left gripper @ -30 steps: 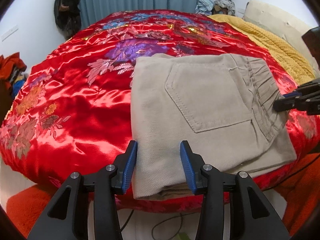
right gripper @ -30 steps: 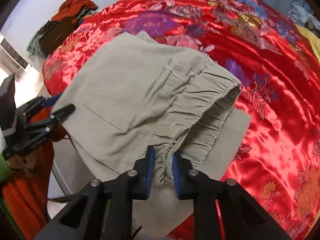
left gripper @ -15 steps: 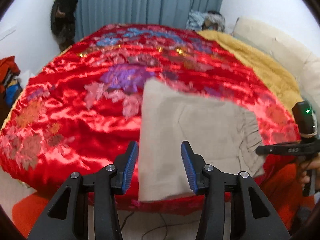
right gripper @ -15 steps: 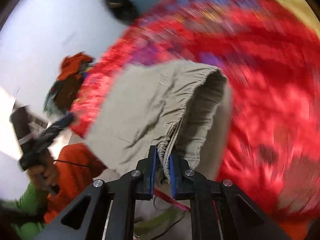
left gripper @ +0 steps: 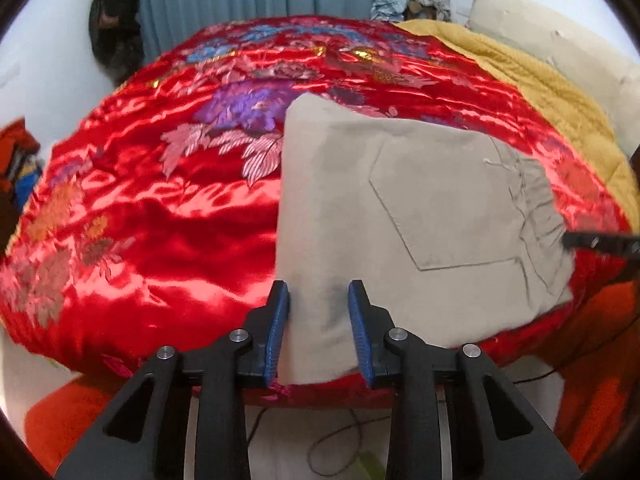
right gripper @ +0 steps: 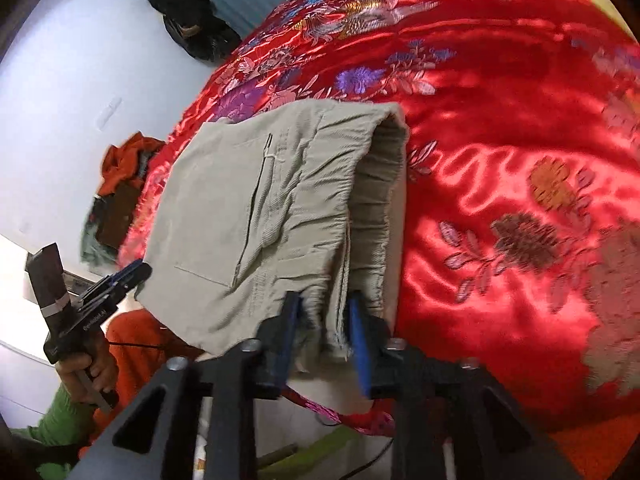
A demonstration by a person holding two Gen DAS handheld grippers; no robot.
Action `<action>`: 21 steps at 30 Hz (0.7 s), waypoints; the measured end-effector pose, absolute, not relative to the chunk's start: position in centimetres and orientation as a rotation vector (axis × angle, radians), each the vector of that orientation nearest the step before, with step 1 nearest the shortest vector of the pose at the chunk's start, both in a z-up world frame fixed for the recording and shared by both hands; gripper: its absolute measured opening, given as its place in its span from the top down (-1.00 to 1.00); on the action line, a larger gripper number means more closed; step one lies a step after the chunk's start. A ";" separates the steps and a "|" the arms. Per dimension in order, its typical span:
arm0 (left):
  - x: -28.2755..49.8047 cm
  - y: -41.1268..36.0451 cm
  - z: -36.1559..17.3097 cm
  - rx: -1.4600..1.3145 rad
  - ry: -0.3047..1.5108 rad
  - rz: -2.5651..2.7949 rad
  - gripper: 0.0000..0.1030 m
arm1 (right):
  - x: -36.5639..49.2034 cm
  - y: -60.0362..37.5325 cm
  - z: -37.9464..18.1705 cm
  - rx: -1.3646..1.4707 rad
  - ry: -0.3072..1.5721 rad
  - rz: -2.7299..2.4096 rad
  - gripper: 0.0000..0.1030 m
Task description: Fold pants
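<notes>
The beige pants [left gripper: 400,216] lie folded into a compact rectangle on the red floral bedspread [left gripper: 160,208], back pocket up, elastic waistband at the right. My left gripper [left gripper: 319,328] is open, its jaws straddling the near left corner of the fold. My right gripper [right gripper: 324,340] is open with the waistband [right gripper: 360,200] between its jaws; in the left wrist view its black tip [left gripper: 600,240] shows at the waistband edge. The left gripper [right gripper: 112,284] also shows in the right wrist view at the fold's far corner.
A yellow blanket [left gripper: 540,84] and cream headboard [left gripper: 560,48] lie at the right. Clothes piles [left gripper: 412,0] sit by the blue curtain. Orange fabric [left gripper: 592,380] and cables lie below the bed's near edge. A clothes heap [right gripper: 124,176] sits on the left.
My right gripper opened from its pinch on the waistband and the pants settled flat on the bed. My left gripper moved in closer around the fold's near corner.
</notes>
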State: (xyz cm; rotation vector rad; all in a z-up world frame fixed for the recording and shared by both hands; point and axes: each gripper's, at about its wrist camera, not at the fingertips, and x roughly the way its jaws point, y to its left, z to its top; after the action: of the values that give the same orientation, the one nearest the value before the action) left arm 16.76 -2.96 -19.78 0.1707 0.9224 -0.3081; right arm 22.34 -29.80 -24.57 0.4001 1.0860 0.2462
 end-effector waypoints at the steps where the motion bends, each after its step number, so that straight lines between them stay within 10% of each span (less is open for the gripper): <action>1: 16.7 -3.1 -19.8 0.182 0.920 -0.307 0.39 | 21.9 -29.2 -23.2 0.319 1.055 0.195 0.19; 7: 16.9 -3.6 -20.2 0.205 0.923 -0.296 0.33 | 20.0 -23.9 -16.2 0.173 0.854 0.340 0.20; 12: 16.5 -4.5 -21.3 0.281 0.928 -0.289 0.23 | 22.2 -22.5 -23.2 0.176 1.052 0.324 0.21; 16: 16.1 -5.3 -21.8 0.355 0.917 -0.277 0.21 | 22.1 -24.5 -26.0 0.227 1.040 0.286 0.87; 21: 17.1 -4.2 -17.9 0.198 0.939 -0.330 0.06 | 22.0 -25.2 -25.0 0.282 1.066 0.280 0.88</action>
State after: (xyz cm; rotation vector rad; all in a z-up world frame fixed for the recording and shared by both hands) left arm 17.13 -4.18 -17.85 0.1979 0.9389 -0.3300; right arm 22.03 -25.17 -24.98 0.2817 1.0661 0.2802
